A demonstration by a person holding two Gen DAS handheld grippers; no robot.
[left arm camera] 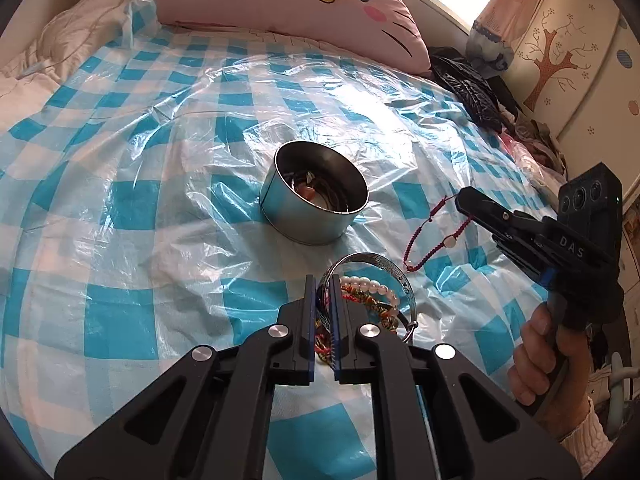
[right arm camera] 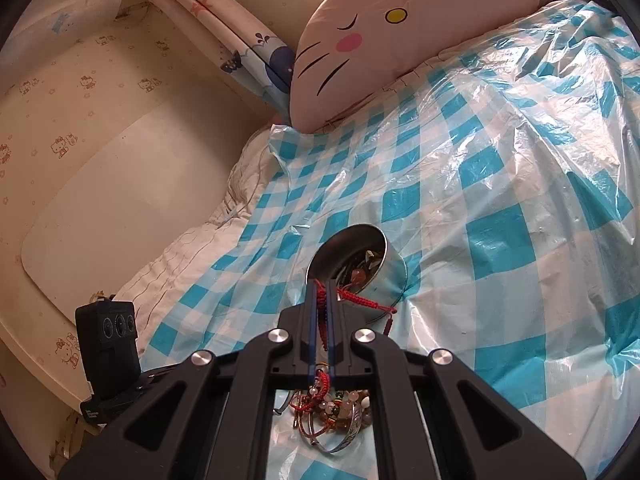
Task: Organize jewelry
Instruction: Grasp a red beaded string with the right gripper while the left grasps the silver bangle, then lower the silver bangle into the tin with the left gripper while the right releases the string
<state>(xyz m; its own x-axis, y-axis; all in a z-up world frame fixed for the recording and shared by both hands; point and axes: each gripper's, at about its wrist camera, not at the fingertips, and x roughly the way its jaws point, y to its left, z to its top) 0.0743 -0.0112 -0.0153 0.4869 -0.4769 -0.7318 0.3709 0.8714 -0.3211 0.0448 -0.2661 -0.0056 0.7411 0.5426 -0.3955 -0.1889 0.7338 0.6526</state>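
A round metal tin [left arm camera: 314,208] stands on the plastic-covered blue check bed with some jewelry inside; it also shows in the right wrist view [right arm camera: 360,264]. My right gripper [left arm camera: 464,200] is shut on a red cord bracelet [left arm camera: 432,246] with a pale bead, held in the air right of the tin; the cord shows between the fingers in its own view [right arm camera: 322,304]. My left gripper [left arm camera: 322,284] is nearly shut over a pile of bracelets [left arm camera: 368,304]: a silver bangle, a pearl strand, braided cords. Whether it pinches one I cannot tell. The pile also shows in the right wrist view [right arm camera: 332,412].
A pink cat-face pillow [left arm camera: 288,4] lies at the head of the bed. Dark clothes [left arm camera: 472,88] are heaped at the right edge by a painted cabinet [left arm camera: 568,48]. A white quilt [left arm camera: 48,52] lies along the left side by the wall.
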